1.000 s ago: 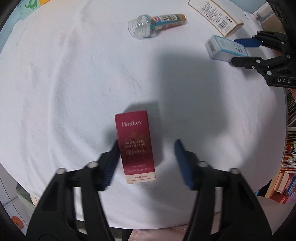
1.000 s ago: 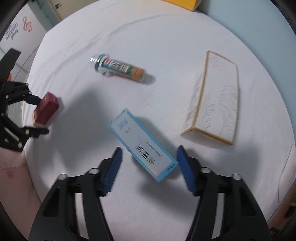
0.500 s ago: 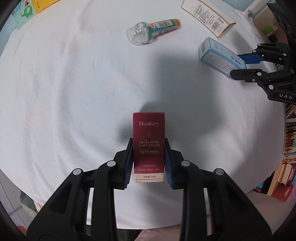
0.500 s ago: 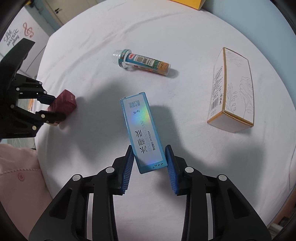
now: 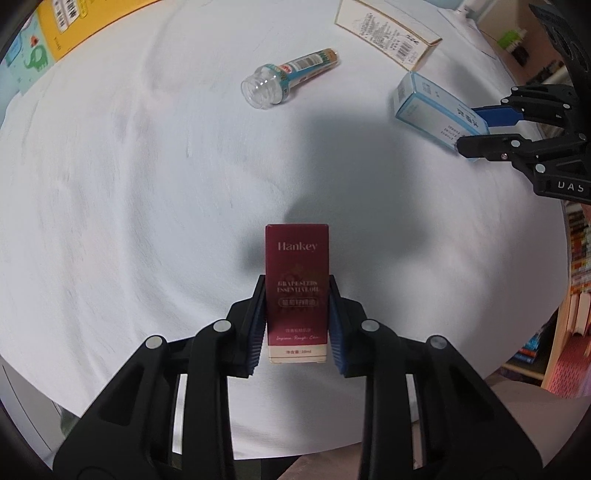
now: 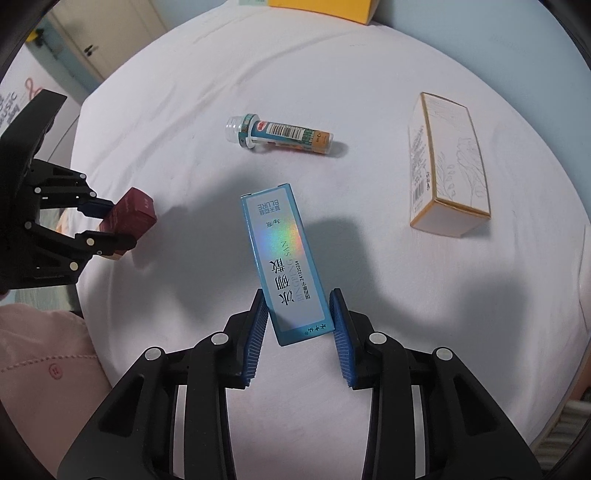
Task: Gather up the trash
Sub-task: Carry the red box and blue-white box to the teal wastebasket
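Your yellow carton [image 5: 92,22] is cut off by the frame edge; the pads hide the maroon box [image 5: 297,280] sides.

- The left hand-held gripper [image 5: 297,321] is pointing straight down, its blue pads [image 5: 258,325] pressing both sides of a dark red box [image 5: 296,288].
- The right hand-held gripper [image 6: 298,325], at 3 o'clock from it, is tilting steeply down, clamping a blue box [image 6: 284,266].
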The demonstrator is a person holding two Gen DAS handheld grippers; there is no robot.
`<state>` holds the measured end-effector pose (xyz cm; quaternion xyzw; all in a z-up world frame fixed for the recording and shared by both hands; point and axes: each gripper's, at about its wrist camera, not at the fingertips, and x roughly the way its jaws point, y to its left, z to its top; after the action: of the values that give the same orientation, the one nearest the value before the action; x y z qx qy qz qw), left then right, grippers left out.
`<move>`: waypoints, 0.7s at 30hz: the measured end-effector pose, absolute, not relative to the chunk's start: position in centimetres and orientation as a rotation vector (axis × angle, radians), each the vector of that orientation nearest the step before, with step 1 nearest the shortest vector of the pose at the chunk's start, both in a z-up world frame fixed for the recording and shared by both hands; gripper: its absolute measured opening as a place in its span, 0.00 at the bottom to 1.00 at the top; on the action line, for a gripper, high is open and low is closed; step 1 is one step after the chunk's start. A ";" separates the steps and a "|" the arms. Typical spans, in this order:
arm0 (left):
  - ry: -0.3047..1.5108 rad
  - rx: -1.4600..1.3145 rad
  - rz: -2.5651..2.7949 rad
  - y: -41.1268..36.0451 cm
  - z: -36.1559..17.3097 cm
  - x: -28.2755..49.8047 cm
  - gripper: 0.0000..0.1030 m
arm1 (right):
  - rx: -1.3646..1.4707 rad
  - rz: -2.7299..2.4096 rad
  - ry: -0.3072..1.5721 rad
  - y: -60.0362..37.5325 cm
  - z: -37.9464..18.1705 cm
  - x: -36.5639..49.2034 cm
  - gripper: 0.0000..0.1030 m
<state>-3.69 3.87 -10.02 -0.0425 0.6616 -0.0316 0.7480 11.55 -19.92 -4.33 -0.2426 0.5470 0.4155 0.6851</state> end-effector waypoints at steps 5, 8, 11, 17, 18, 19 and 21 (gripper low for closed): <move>1.432 -0.028 -0.147 4.8 -9.9 -3.7 0.27 | -0.482 0.836 1.227 -20.5 -3.8 10.2 0.34; 1.422 0.027 -0.208 5.7 -9.8 -3.9 0.27 | -0.430 0.769 1.235 -20.6 -3.5 9.1 0.34; 1.413 0.086 -0.279 6.5 -9.5 -4.6 0.27 | -0.365 0.699 1.243 -20.6 -3.2 7.9 0.34; 1.398 0.218 -0.426 7.7 -8.5 -3.0 0.27 | -0.240 0.535 1.246 -19.5 -3.3 4.4 0.34; 1.393 0.254 -0.460 8.0 -8.5 -3.2 0.27 | -0.221 0.514 1.248 -19.3 -3.4 3.9 0.34; 1.391 0.277 -0.481 7.0 -8.7 -3.3 0.27 | -0.193 0.482 1.250 -19.4 -3.4 3.2 0.34; 1.390 0.322 -0.536 7.2 -8.7 -3.5 0.27 | -0.148 0.428 1.258 -19.6 -3.5 2.0 0.34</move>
<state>-3.53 7.20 -8.66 0.1457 0.6296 -0.2428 0.7235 1.96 -19.60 -3.50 -0.0687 0.5832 0.1984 0.7848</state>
